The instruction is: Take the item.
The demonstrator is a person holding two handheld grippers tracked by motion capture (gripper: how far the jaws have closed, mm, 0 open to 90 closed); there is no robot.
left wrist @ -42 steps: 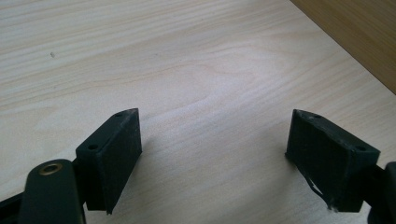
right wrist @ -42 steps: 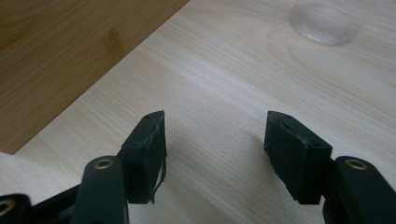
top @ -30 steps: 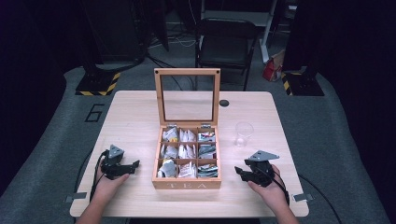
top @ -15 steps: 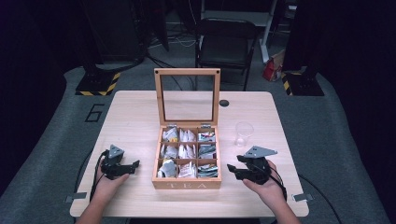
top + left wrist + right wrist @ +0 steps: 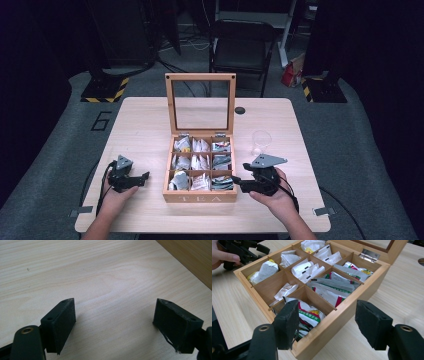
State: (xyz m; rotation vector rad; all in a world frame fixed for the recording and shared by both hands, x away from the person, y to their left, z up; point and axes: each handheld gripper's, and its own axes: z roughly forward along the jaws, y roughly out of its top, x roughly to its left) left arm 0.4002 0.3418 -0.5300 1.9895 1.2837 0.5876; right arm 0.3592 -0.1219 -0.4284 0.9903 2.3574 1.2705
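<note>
A wooden tea box (image 5: 200, 198) with its glass lid (image 5: 201, 104) propped upright stands at the table's middle; its compartments hold several tea bags (image 5: 327, 290). My right gripper (image 5: 237, 184) is open just right of the box, its jaws straddling the box's near right corner (image 5: 329, 326) above a green-and-white packet (image 5: 309, 313). My left gripper (image 5: 143, 177) rests open on the bare table left of the box, nothing between its pads (image 5: 61, 320). The box's side (image 5: 190, 257) is at that view's upper right.
A clear plastic cup (image 5: 261, 141) stands right of the box, beyond my right gripper. A small dark disc (image 5: 240, 110) lies near the far edge. A black chair (image 5: 242, 47) stands behind the table. The light wood table (image 5: 145, 130) has open surface at left.
My right gripper has moved left toward the box's near right corner. The left gripper has stayed in place.
</note>
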